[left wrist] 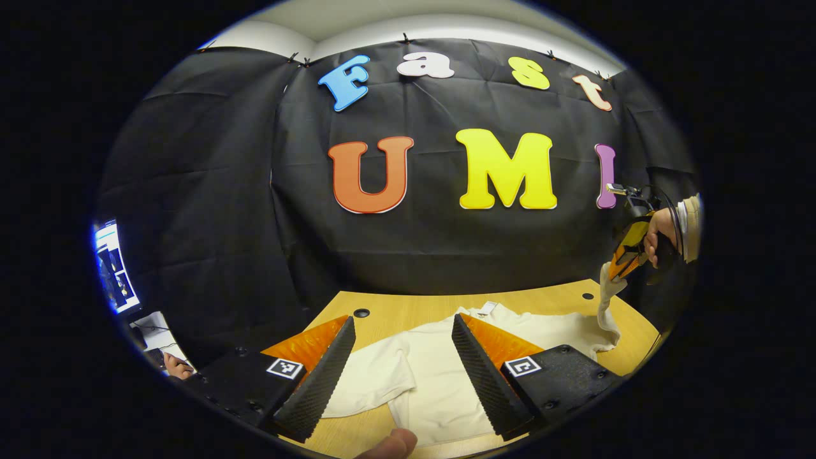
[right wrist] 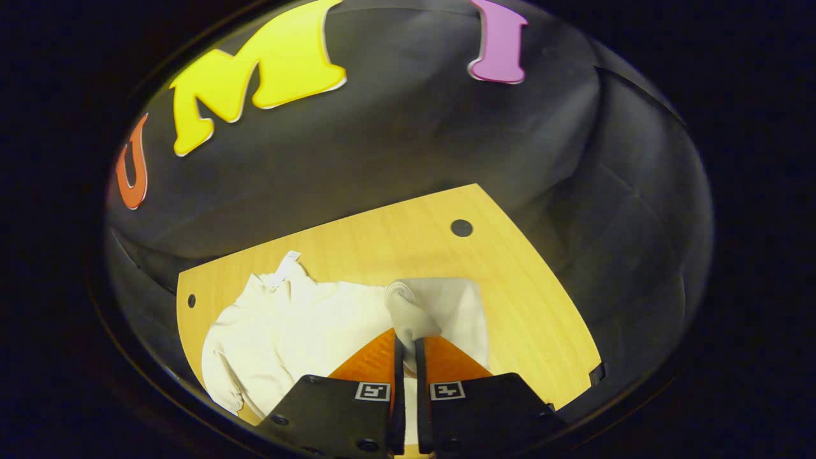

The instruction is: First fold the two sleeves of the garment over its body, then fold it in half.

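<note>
Garment [left wrist: 440, 376] lies spread on the wooden table [left wrist: 408, 309], pale and rumpled. The right gripper [right wrist: 408, 341] pinches one sleeve [right wrist: 408, 312] between its closed fingers and holds it lifted above the tabletop. The left gripper [left wrist: 403, 357] hangs over the shirt's body, fingers spread wide, touching nothing.

A cream-white short-sleeved garment [right wrist: 287, 331] lies spread flat on the wooden table [right wrist: 510, 280], collar and neck label toward the far edge, one sleeve [left wrist: 373, 376] spread flat and the other sleeve [right wrist: 414, 312] lifted, pinched in the right gripper [right wrist: 408, 341].
</note>
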Motion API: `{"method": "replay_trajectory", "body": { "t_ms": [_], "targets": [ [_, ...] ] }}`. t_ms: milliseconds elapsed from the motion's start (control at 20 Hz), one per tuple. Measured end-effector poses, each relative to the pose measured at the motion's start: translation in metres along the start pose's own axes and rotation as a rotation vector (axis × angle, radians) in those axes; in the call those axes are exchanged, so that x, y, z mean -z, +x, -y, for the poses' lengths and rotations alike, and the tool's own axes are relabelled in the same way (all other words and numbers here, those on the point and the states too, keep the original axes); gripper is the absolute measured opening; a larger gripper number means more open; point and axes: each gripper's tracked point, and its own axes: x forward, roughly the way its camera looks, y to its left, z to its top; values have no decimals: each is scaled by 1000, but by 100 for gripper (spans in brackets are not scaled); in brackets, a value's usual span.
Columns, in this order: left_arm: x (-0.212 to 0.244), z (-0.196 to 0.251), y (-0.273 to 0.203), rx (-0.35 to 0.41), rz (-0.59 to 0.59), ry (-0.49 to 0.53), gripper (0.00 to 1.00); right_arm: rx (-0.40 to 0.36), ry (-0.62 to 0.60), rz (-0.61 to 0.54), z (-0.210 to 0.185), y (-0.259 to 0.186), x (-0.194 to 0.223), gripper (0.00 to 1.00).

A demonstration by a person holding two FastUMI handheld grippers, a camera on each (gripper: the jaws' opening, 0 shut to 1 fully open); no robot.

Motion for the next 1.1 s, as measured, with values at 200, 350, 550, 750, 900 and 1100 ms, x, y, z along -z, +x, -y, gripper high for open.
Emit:
{"method": "replay_trajectory", "body": {
  "t_ms": [200,350,550,750,900,1100],
  "targets": [
    [7,-18,-4,-20,-1,-18,99,-94,-73,-23,-93,-2,23,7],
    [7,-28,-11,-22,8,-5,98,-144,-142,-25,-155,-2,43,8],
    [8,-48,-16,-38,23,29,98,-208,-233,-52,-232,-7,78,8],
    [19,-64,-24,-49,5,22,99,-273,-316,-81,-302,-11,120,8],
    [33,-84,-31,-86,-32,24,99,-287,-372,-109,-341,2,154,8],
    [51,-109,-42,-125,-65,38,98,-271,-398,-153,-369,24,190,8]
  ]
}}
